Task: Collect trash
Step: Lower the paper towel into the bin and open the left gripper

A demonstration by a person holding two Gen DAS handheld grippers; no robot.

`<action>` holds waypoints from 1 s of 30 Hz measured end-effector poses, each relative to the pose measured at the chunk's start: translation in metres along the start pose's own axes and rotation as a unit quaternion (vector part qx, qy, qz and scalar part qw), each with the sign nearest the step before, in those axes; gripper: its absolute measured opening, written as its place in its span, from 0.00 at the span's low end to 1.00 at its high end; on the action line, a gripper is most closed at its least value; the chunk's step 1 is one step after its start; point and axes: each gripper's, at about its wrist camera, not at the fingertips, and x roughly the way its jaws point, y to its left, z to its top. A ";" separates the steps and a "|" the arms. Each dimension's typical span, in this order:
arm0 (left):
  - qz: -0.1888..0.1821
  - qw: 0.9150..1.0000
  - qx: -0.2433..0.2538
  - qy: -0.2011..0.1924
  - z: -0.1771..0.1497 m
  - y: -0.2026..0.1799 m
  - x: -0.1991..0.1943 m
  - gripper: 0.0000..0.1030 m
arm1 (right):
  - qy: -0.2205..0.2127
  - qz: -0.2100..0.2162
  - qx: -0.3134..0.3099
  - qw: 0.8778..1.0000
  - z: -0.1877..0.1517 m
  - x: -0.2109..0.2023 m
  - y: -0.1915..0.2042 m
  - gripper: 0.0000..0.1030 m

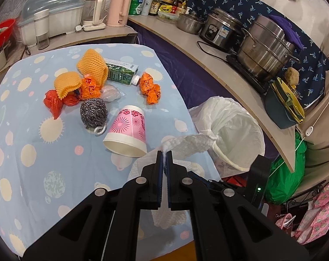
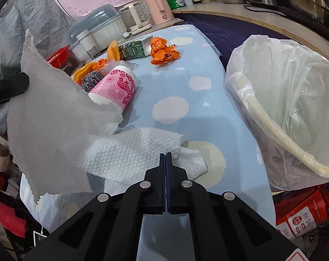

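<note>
My left gripper (image 1: 164, 155) is shut on a thin white tissue (image 1: 188, 144), which hangs above the table's near edge. In the right wrist view the same tissue (image 2: 47, 117) hangs as a grey sheet at the left. My right gripper (image 2: 165, 154) is shut, its tips pressed into a white embossed paper towel (image 2: 129, 152) lying on the blue tablecloth (image 2: 186, 82). The bin (image 2: 262, 117), lined with a white bag, stands off the table's right edge, and its rim (image 1: 229, 161) also shows in the left wrist view. A pink paper cup (image 1: 127, 130) lies on its side.
Farther back on the table lie a steel scourer (image 1: 93, 111), orange wrappers (image 1: 150, 88), a green carton (image 1: 121, 74), orange crocheted cloths (image 1: 92, 67) and a red plastic bag (image 1: 53, 103). A counter (image 1: 186, 41) with pots and kettles runs behind and to the right.
</note>
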 end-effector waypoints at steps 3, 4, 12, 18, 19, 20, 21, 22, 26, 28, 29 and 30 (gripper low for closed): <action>0.001 1.000 0.000 -0.003 0.001 -0.001 -0.001 0.02 | -0.009 -0.007 -0.004 1.000 0.003 -0.007 0.000 0.03; 0.002 1.000 0.000 -0.004 0.001 -0.001 -0.001 0.02 | -0.011 -0.010 -0.003 1.000 0.004 -0.009 0.000 0.09; 0.008 1.000 -0.004 0.002 -0.003 0.002 0.003 0.02 | -0.003 -0.011 0.006 1.000 0.006 0.012 -0.004 0.51; 0.008 1.000 -0.006 0.003 -0.003 0.004 0.002 0.02 | 0.013 0.002 -0.008 1.000 0.001 0.017 0.006 0.08; 0.008 1.000 -0.006 0.003 -0.003 0.004 0.002 0.02 | 0.009 0.004 -0.008 1.000 0.001 0.013 0.007 0.06; 0.007 1.000 -0.005 0.002 -0.003 0.003 0.001 0.02 | 0.004 0.006 -0.007 1.000 0.001 0.009 0.007 0.06; 0.006 1.000 -0.003 -0.001 -0.003 0.002 -0.001 0.02 | -0.006 0.008 -0.005 1.000 0.003 0.001 0.007 0.06; 0.005 1.000 -0.001 -0.003 -0.002 0.000 -0.002 0.02 | -0.015 0.009 -0.003 1.000 0.004 -0.006 0.006 0.05; -0.001 1.000 0.009 -0.014 0.005 -0.010 -0.009 0.02 | -0.055 0.005 0.005 0.998 0.015 -0.039 0.000 0.05; -0.005 1.000 0.015 -0.018 0.008 -0.017 -0.010 0.02 | -0.075 -0.002 0.011 0.997 0.022 -0.056 -0.006 0.05; -0.008 1.000 0.019 -0.020 0.010 -0.021 -0.011 0.02 | -0.085 -0.007 0.013 0.996 0.025 -0.064 -0.009 0.05; -0.009 0.999 0.021 -0.022 0.012 -0.024 -0.012 0.02 | -0.092 -0.011 0.016 0.996 0.028 -0.070 -0.012 0.05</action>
